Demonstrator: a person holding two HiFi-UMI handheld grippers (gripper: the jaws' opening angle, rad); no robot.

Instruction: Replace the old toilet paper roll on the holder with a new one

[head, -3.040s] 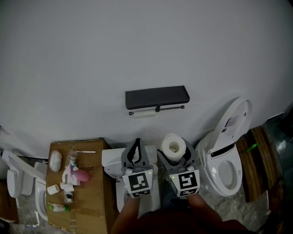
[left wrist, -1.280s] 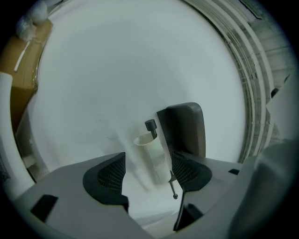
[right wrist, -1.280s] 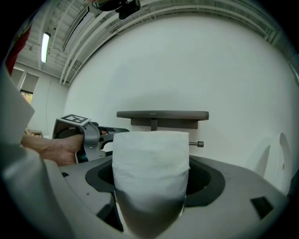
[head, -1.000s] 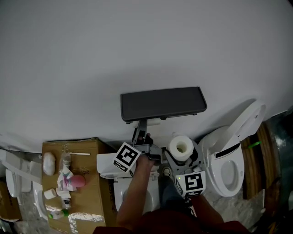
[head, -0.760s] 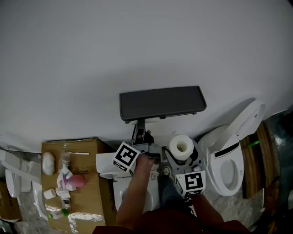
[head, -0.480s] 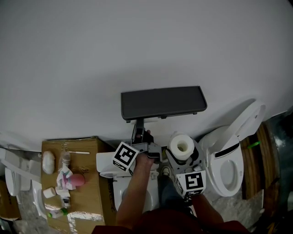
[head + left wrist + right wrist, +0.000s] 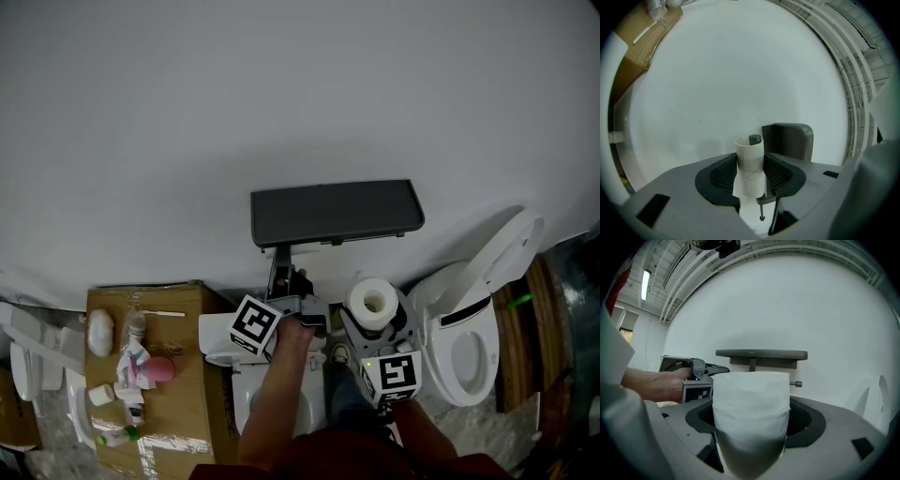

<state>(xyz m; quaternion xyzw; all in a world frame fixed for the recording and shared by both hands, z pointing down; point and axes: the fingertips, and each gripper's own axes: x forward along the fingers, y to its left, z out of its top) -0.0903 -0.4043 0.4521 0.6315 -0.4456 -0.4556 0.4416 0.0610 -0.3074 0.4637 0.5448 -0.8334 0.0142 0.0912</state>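
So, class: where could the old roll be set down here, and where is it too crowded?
Free: the right half of the cardboard box, beside the clutter along its left edge; also the dark shelf top. Crowded: that left edge, and under the shelf round the new roll.

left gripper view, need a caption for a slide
Left tool, its jaws just closed on the nearly bare old roll on the holder bar, dark shelf behind.

Smooth cardboard tube, soft paper roll
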